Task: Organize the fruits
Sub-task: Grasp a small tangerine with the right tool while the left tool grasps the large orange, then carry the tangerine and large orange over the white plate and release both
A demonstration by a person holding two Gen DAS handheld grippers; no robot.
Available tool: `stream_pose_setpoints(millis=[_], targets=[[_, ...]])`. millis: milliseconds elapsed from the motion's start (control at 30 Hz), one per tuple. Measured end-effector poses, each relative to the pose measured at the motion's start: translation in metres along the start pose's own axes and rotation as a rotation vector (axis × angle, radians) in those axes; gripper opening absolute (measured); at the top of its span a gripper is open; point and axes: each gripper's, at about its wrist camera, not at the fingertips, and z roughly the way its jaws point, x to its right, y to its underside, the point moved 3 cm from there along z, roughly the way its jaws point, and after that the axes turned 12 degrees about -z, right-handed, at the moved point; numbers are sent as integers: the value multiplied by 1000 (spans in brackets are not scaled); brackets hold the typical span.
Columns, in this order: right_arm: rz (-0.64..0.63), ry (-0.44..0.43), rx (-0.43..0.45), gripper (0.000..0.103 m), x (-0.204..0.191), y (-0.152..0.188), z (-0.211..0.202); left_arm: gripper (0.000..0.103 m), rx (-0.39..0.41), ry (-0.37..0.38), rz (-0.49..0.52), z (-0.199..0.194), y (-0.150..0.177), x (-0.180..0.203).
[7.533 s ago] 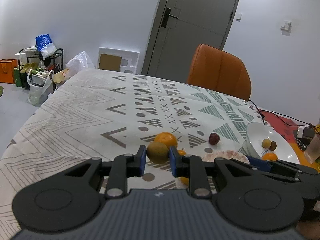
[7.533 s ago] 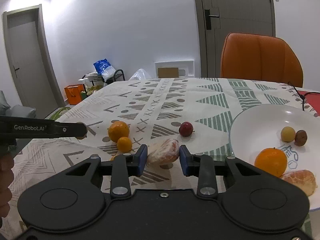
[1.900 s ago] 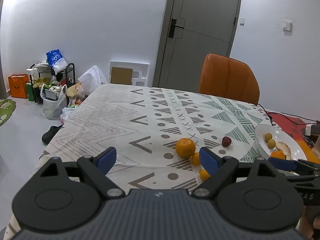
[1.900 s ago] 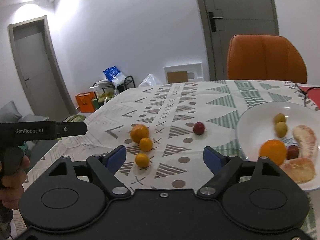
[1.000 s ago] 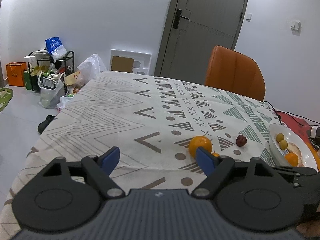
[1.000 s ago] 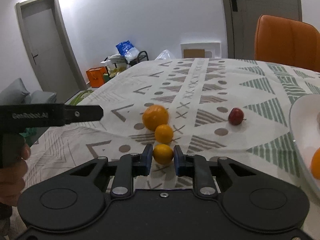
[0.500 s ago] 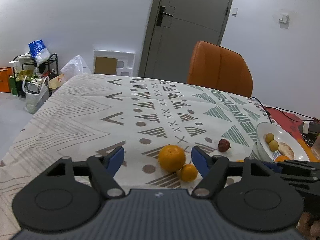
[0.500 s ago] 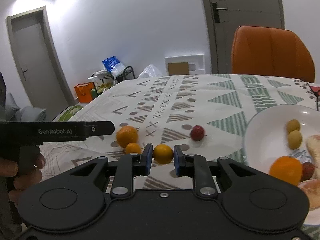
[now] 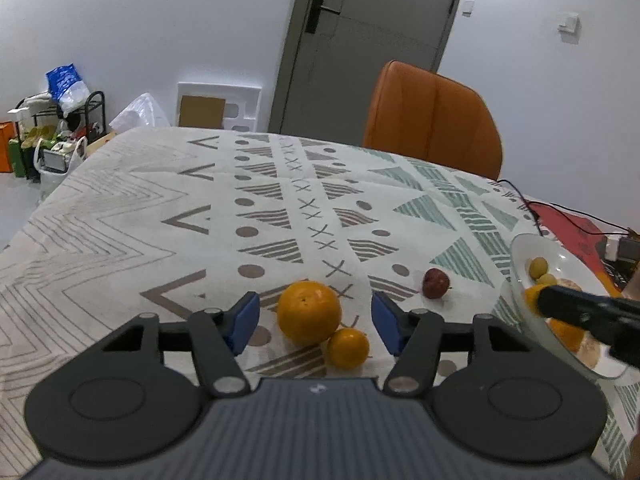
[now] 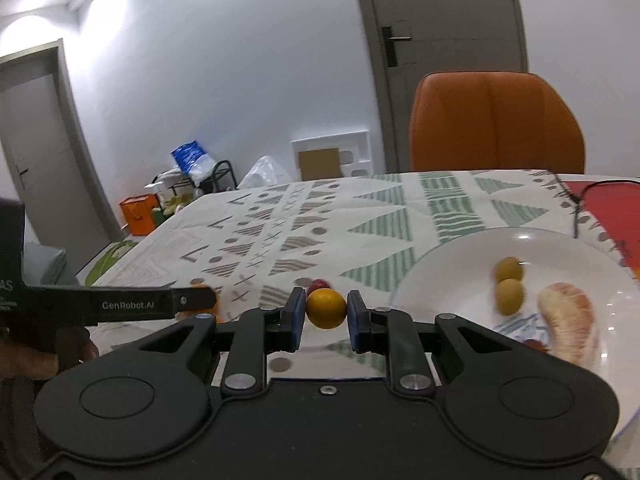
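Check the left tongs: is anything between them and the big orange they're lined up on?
Nothing visible. The left tongs are open with the big orange already between the blue pads. A small orange touches its near right side, also inside the gap, so closing may nudge it.

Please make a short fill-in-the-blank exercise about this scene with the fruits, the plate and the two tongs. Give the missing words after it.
1. The right tongs are shut on a small ____ fruit.
2. The left tongs are ____, with the big orange between the fingers.
3. The two green fruits lie on the white ____.
4. The dark red fruit lies on the ____, not on the plate.

Missing words: orange; open; plate; tablecloth
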Motion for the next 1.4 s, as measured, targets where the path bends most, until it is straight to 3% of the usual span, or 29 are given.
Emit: stream_pose_setpoints(millis=[167, 900, 1100, 1167, 1400], targets=[[20, 43, 12, 21, 18, 2, -9, 35, -30, -12, -44, 10, 2, -1], [102, 210, 34, 21, 85, 24, -33, 35, 1, 95, 47, -6, 2, 70], [119, 230, 45, 21, 98, 28, -35, 35, -3, 115, 75, -6, 4, 89], [132, 231, 52, 28, 102, 30, -35, 35, -4, 123, 88, -5, 5, 96], [166, 214, 51, 28, 110, 42, -43, 35, -12, 149, 131, -3, 9, 123]])
